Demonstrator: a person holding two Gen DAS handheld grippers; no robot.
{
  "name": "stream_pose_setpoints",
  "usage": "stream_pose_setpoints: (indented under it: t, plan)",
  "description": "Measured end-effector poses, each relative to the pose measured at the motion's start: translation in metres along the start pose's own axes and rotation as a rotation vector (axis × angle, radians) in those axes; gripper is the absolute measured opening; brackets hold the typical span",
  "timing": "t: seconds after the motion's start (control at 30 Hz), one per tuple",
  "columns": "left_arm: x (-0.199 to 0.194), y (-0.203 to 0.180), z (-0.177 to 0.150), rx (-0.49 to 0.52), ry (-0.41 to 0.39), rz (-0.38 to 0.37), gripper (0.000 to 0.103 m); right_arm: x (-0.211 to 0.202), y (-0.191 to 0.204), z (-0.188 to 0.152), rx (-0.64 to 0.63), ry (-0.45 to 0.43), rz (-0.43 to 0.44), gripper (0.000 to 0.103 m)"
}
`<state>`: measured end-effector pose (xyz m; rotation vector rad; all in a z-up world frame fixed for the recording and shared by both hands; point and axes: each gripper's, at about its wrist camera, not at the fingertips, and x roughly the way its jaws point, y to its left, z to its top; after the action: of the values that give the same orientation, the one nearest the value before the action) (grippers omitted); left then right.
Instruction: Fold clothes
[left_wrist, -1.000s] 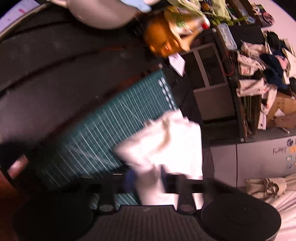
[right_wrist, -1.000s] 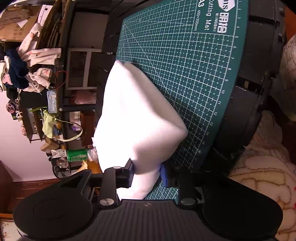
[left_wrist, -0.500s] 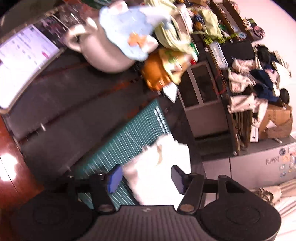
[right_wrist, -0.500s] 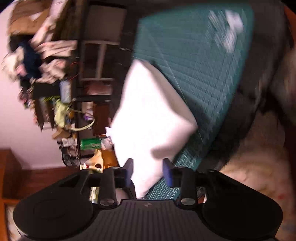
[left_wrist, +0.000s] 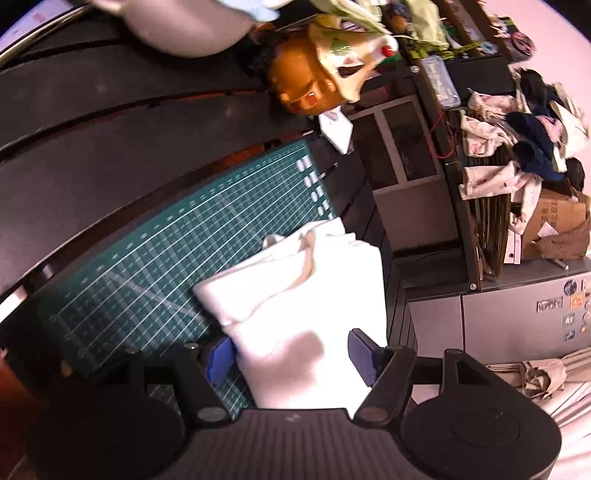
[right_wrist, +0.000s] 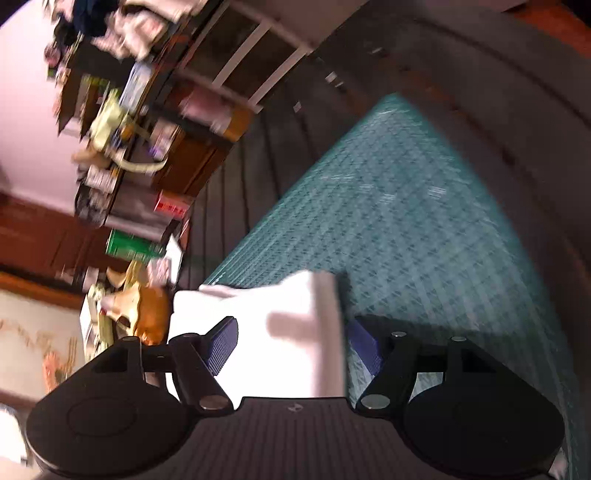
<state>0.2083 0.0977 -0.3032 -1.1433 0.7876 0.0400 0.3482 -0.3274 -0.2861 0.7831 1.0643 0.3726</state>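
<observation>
Folded white cloth (left_wrist: 295, 295) sits on the green cutting mat (left_wrist: 155, 266), both the left claw (left_wrist: 291, 356) and right claw (right_wrist: 291, 341) spread open around it, not pinching, after their jaws just eased inward.

A dark shelving unit (left_wrist: 436, 122) stands against a pale pinkish wall (left_wrist: 554, 55), its top heaped with rumpled clothes (left_wrist: 517, 147). Beside the unit sits a cardboard box (left_wrist: 554, 221); below it, a grey cabinet (left_wrist: 517, 325) dotted with stickers. Warm, dim light throughout.
</observation>
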Motion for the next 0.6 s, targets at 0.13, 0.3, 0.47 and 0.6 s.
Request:
stream_pose_setpoints:
  t: [0.13,0.3,0.47,0.6]
  plan:
    - [0.014,-0.004,0.006,0.040,-0.015,0.054,0.020,0.003,0.000,-0.001,0.010,-0.012,-0.035,0.009]
    - [0.048,-0.034,0.029,0.152,-0.027,0.049,0.018,-0.040,-0.011,-0.054,0.122,-0.158,-0.030,0.008]
    - [0.071,-0.065,0.069,0.265,-0.031,0.057,0.016,-0.073,-0.010,-0.135,0.231,-0.215,-0.012,0.015]
    - [0.057,-0.069,0.081,0.264,0.024,0.025,0.040,-0.104,-0.005,-0.136,0.128,-0.325,-0.086,0.039]
